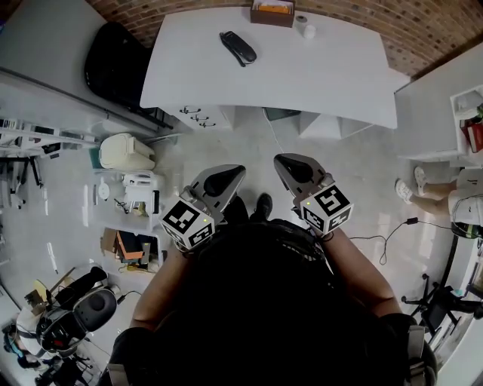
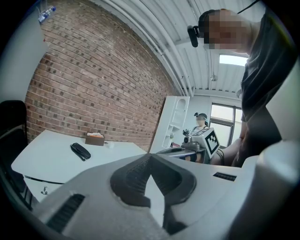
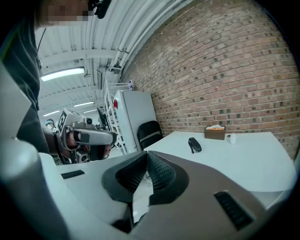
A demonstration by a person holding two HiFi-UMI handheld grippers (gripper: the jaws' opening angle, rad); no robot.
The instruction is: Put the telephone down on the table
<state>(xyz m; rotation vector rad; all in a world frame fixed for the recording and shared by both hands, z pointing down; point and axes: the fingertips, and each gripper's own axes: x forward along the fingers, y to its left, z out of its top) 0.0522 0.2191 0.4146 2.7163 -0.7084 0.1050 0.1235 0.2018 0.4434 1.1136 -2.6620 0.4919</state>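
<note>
The left tongs (image 1: 235, 172) are shut tight, their two dark tips pressed together with nothing between them. The right tongs (image 1: 282, 160) are shut the same way and hold nothing either. They sit side by side, a little apart, low in front of the person's body. Both point forward at the table and tip down just a bit. The telephone (image 1: 238, 47) is not near them. It is a dark telephone lying flat on the white table (image 1: 324, 79), well apart from both tongs, with bare floor (image 1: 249, 143) between the tongs and the table's near edge. From the left tongs it lies ahead and off to the left; from the right tongs it lies ahead and a bit to the right. The person's arms are bent, with the elbows out to the sides and the forearms (image 1: 160, 290) coming in to the tongs. The hands are mostly hidden behind the cubes with black and white squares (image 1: 189, 225) at the back of each tool. The person's dark shoes (image 1: 263, 205) peek out just under the tongs. Past the telephone, at the table's far edge, stands a brown box (image 1: 272, 13) with a small white cup (image 1: 309, 32) just beside it. A black chair (image 1: 117, 64) stands at the table's left end, and a brick wall (image 1: 423, 30) runs behind it all.
</note>
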